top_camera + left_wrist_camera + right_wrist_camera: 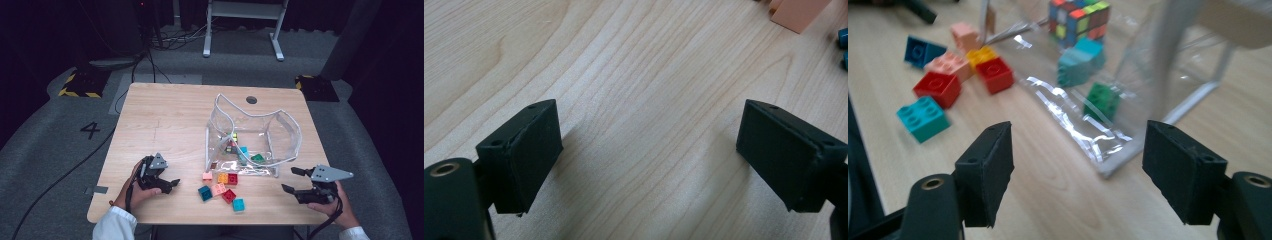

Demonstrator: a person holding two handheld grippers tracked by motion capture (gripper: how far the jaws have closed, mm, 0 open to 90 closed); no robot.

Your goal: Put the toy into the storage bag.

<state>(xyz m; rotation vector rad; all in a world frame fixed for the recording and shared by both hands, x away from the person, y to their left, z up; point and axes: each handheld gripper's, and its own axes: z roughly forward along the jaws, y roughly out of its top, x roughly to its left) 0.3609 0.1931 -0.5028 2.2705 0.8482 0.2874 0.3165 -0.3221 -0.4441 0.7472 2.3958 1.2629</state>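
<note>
A clear plastic bag [280,132] stands open on the wooden table [165,120]. Inside it are a colour cube [231,141], a teal brick [242,152] and a green brick [257,158]. Several loose bricks lie in front of the bag, among them a red one [229,195] and a teal one [238,204]. My left gripper [171,185] rests low at the front left, open, with bare wood between its jaws [651,150]. My right gripper [291,180] is open at the front right. It faces the bag's near corner [1108,167] with nothing between its jaws [1078,170].
In the right gripper view the teal brick [923,119], two red bricks [938,89] and a dark blue brick [923,50] lie to the left of the bag. A peach brick [796,12] lies ahead of the left gripper. A round cable hole [251,99] is at the table's far edge.
</note>
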